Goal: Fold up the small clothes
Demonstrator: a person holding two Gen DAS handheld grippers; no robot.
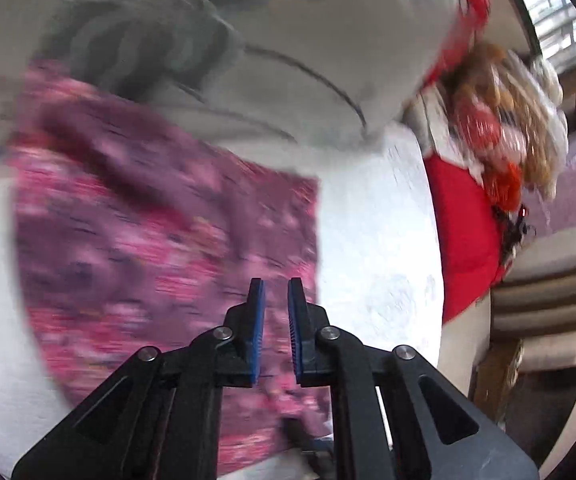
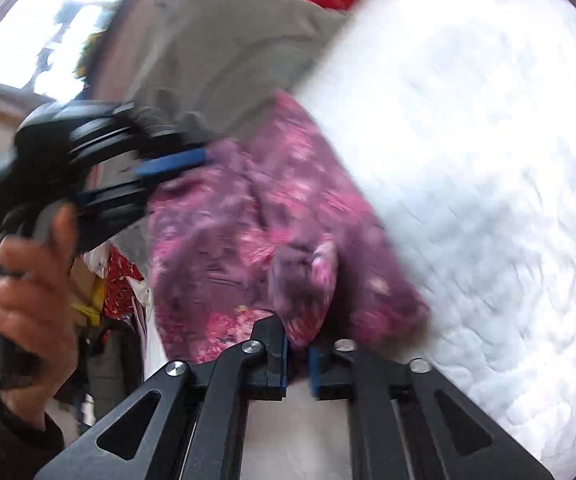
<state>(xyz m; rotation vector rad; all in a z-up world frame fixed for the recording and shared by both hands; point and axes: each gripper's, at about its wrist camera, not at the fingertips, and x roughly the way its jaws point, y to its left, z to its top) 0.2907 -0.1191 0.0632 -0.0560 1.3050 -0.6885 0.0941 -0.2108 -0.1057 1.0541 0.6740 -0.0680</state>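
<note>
A purple garment with pink flowers [image 1: 147, 240] lies on a white quilted cover [image 1: 376, 260]. In the left wrist view my left gripper [image 1: 275, 284] hovers over the garment's near right part, its blue pads a narrow gap apart with nothing between them. The right wrist view is blurred. There the garment [image 2: 247, 220] is bunched, and a fold of it dips between the pads of my right gripper [image 2: 298, 344], which stand slightly apart. My left gripper [image 2: 171, 176] shows at the garment's far left edge, held by a hand [image 2: 27, 272].
A grey garment [image 1: 288, 40] lies beyond the floral one. A red cushion [image 1: 464, 240] and a fuzzy tan and red bundle [image 1: 508, 120] sit at the cover's right edge. Wooden furniture [image 1: 548, 300] and a window [image 1: 560, 20] are further right. The white cover [image 2: 468, 160] stretches rightwards.
</note>
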